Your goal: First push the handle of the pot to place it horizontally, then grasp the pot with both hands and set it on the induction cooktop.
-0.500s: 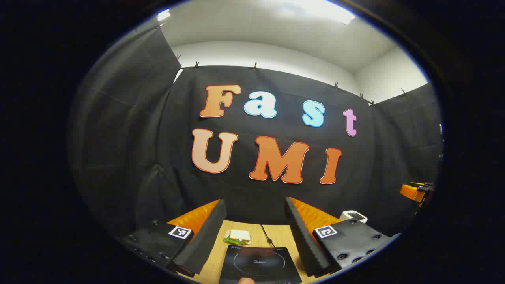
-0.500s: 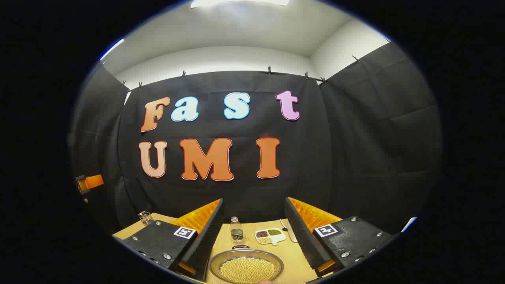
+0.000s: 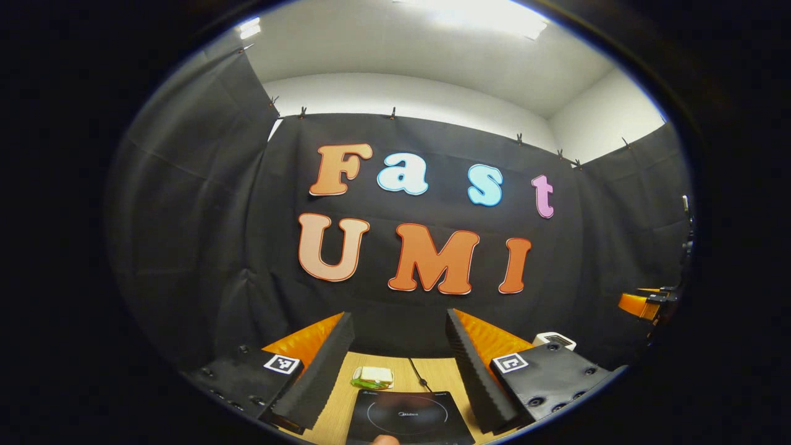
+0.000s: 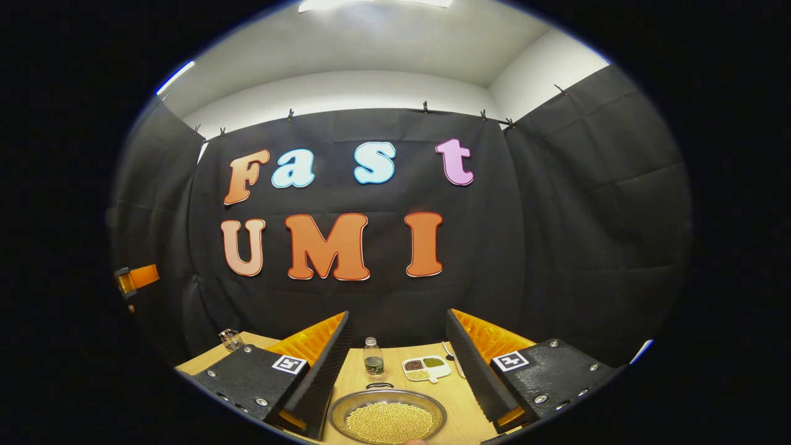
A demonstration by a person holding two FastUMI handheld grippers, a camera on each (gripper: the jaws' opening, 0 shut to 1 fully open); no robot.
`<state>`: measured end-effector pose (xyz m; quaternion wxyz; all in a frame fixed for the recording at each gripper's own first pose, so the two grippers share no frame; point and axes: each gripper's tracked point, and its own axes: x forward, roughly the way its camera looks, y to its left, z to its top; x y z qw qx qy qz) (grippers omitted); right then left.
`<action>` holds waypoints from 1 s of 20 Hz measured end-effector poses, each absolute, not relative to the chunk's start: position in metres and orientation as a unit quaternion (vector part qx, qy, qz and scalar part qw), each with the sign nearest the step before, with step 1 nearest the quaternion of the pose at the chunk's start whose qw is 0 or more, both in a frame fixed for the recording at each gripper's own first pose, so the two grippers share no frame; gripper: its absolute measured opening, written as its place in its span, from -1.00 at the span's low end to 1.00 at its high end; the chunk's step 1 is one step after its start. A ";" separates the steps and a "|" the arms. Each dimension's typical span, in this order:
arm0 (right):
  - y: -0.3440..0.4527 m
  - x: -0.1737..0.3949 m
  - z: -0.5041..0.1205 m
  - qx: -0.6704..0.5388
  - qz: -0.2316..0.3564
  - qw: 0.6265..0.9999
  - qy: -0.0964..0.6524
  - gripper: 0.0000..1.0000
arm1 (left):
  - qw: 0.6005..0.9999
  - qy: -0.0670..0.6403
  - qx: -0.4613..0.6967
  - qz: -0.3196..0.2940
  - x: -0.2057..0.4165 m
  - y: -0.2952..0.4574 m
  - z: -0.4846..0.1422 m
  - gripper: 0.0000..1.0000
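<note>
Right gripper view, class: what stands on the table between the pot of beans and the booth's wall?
A small bottle and a divided dish of beans stand beyond the pot.

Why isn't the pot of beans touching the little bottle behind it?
Apart. In the right gripper view, bare table shows between the pot and the bottle, which stands farther back on the table.

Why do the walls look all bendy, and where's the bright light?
Left gripper view: the fisheye lens bows the cloth wall, and a ceiling lamp glares white. Right gripper view: same bulge, bright ceiling strip, while the pot of beans looks sharp.
</note>
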<state>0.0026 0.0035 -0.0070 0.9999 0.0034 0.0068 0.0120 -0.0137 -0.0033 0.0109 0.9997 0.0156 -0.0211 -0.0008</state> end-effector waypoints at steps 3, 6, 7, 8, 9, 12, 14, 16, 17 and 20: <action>0.004 0.004 -0.008 0.001 0.012 1.000 0.008 0.87 | 0.999 -0.025 0.019 0.002 -0.020 -0.001 0.013 0.96; 0.003 0.002 -0.008 -0.002 0.010 1.000 0.007 0.87 | 0.999 -0.029 0.021 0.003 -0.024 0.001 0.014 0.96; 0.004 0.001 -0.008 -0.001 0.011 1.000 0.007 0.87 | 0.999 -0.030 0.021 0.003 -0.026 0.001 0.014 0.96; 0.005 0.001 -0.008 0.002 0.013 1.000 0.007 0.87 | 0.999 -0.030 0.022 0.003 -0.027 0.001 0.015 0.96; 0.005 0.001 -0.008 0.004 0.015 1.000 0.007 0.88 | 0.999 -0.029 0.022 0.003 -0.028 0.001 0.014 0.96; 0.009 -0.002 -0.008 0.015 0.026 1.000 0.005 0.90 | 0.999 -0.029 0.024 0.005 -0.032 0.004 0.015 0.96; 0.016 -0.006 -0.012 0.017 0.040 0.999 0.009 0.67 | 0.999 -0.030 0.026 0.007 -0.033 0.006 0.015 0.97; 0.021 -0.008 -0.016 0.008 0.048 0.999 0.014 0.28 | 0.999 -0.032 0.026 0.007 -0.036 0.008 0.017 0.97; 0.023 -0.010 -0.018 0.001 0.050 0.999 0.015 0.18 | 0.999 -0.033 0.026 0.007 -0.036 0.008 0.017 0.97; 0.032 -0.013 -0.025 -0.018 0.064 0.998 0.020 -0.24 | 0.999 -0.035 0.027 0.006 -0.039 0.008 0.018 0.97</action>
